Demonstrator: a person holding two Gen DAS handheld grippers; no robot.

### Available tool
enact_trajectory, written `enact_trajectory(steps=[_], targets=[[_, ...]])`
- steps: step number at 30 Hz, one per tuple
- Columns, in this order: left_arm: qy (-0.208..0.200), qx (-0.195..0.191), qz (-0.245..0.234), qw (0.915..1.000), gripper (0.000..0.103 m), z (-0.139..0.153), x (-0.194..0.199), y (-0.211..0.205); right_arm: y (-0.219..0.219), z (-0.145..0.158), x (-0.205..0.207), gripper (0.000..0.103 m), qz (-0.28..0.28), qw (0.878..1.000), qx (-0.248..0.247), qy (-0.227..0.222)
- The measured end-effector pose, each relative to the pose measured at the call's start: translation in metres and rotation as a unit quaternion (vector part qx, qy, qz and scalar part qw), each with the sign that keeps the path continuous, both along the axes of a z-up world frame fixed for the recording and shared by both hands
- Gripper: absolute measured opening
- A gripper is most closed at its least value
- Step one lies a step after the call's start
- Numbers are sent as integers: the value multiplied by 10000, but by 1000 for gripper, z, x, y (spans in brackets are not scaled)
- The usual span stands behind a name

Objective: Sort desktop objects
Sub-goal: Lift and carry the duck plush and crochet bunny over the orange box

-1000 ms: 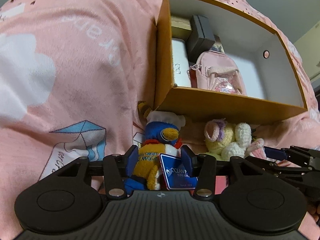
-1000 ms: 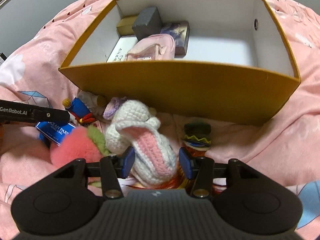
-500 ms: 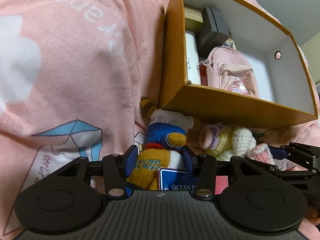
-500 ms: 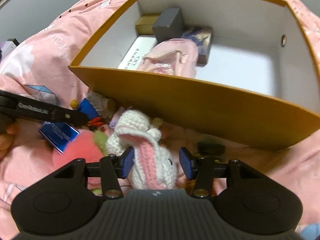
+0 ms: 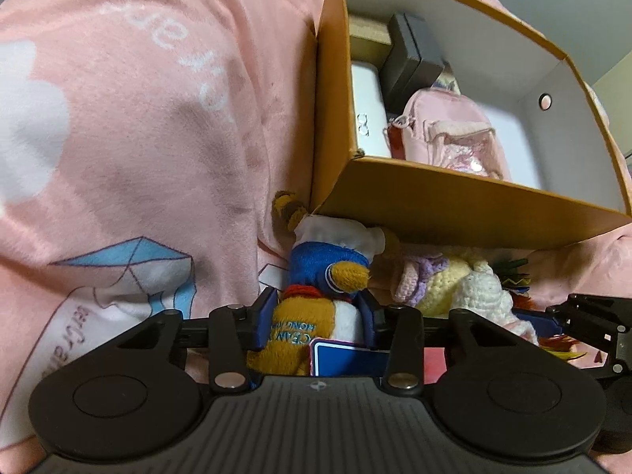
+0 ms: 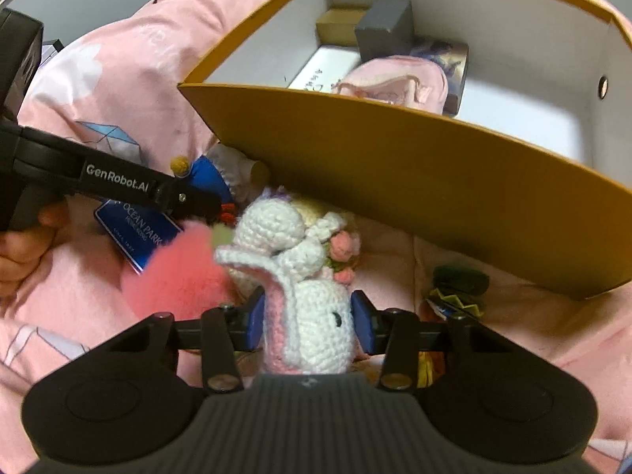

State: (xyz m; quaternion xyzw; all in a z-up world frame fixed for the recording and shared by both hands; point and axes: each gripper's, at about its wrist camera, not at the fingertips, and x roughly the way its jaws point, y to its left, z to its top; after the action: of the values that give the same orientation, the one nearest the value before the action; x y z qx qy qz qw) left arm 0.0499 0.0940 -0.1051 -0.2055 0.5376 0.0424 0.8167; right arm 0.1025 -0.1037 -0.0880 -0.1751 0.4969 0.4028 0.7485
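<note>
Here both hands are in the grasping step, each taking one soft toy from the pile on the pink blanket (image 5: 150, 126) just in front of the orange box (image 6: 395, 166). The left gripper (image 5: 316, 316) straddles the plush penguin (image 5: 324, 300), which lies against the box's near corner with its blue tag (image 5: 347, 359) under the gripper body; the fingers (image 5: 265, 318) are closing, and the blue pads already look to be against the toy's body, though how firmly they bite cannot be told. The right gripper (image 6: 306, 320) straddles the crocheted rabbit (image 6: 312, 328), which stands among a pink pompom (image 6: 177, 284) and a small flower-trimmed crochet doll (image 6: 296, 233); its fingers (image 6: 361, 328) are closing too, the left pad touching the pink ear side while a thin gap seems to remain on the right.

The box already holds a pink mini backpack (image 5: 450, 138), a dark grey case (image 6: 385, 33) and some flat boxes, so it is probably where the toys go.

Next, each grip needs to finish closing until the soft body gives a little, then lift clear of the box's near wall before carrying over it. The penguin's tag and the rabbit's neighbours could drag along, so a slow straight lift seems wise.
</note>
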Motion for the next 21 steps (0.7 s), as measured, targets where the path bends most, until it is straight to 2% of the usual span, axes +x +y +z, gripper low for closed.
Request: enact_trajectory(steps=[8, 16, 21], targets=[[-358, -52, 160, 9992, 45, 33, -16, 7, -24, 30, -8, 42, -224, 9986, 465, -134], [-920, 174, -41, 9956, 41, 80, -25, -8, -45, 76, -14, 42, -378, 9929, 1053, -402], [-1425, -333, -178, 9891, 41, 115, -31, -5, -56, 105, -14, 42, -521, 9871, 1391, -601]])
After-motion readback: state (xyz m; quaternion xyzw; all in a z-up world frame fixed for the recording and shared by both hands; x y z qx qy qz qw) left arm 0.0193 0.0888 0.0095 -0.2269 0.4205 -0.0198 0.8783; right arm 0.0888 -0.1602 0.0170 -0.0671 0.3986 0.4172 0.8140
